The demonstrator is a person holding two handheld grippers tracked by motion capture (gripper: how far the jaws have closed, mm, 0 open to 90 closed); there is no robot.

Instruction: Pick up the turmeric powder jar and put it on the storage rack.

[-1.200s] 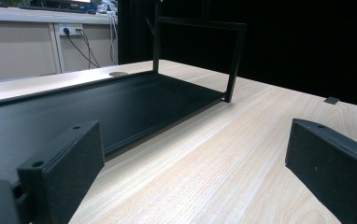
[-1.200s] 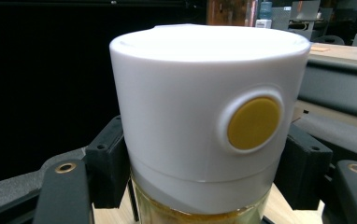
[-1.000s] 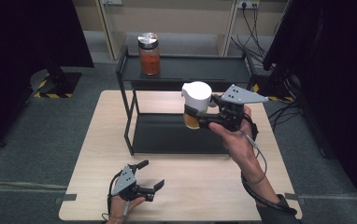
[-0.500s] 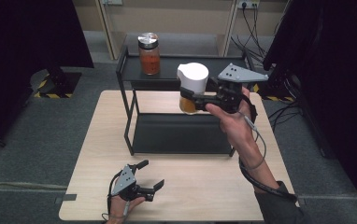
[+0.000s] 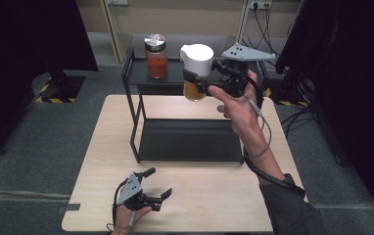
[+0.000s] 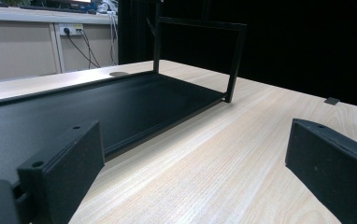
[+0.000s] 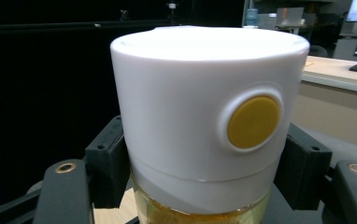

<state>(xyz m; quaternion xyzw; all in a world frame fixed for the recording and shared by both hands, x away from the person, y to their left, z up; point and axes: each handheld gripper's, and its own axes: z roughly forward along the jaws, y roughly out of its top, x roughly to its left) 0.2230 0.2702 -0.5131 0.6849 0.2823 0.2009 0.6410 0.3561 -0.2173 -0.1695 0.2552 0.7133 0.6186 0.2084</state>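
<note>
The right gripper is squeezing a jar with a big white lid and yellow stuff inside. The jar is up in the air, close to the top shelf of a black rack. The jaws press on both sides of the jar, just under the lid. In the right gripper view, the lid has a round yellow spot on it.

Another jar, with red stuff and a shiny lid, already stands on the top shelf, to the left. So it looks like one jar is put away, and this one is almost there. It has not been set down and let go yet.

The left gripper rests on the near part of the table. Its jaws are apart and hold nothing.

The table is light wood. The rack stands on it, and its bottom tray is bare. The floor is grey carpet. Dark curtains hang on both sides, and cables run along the far wall.
</note>
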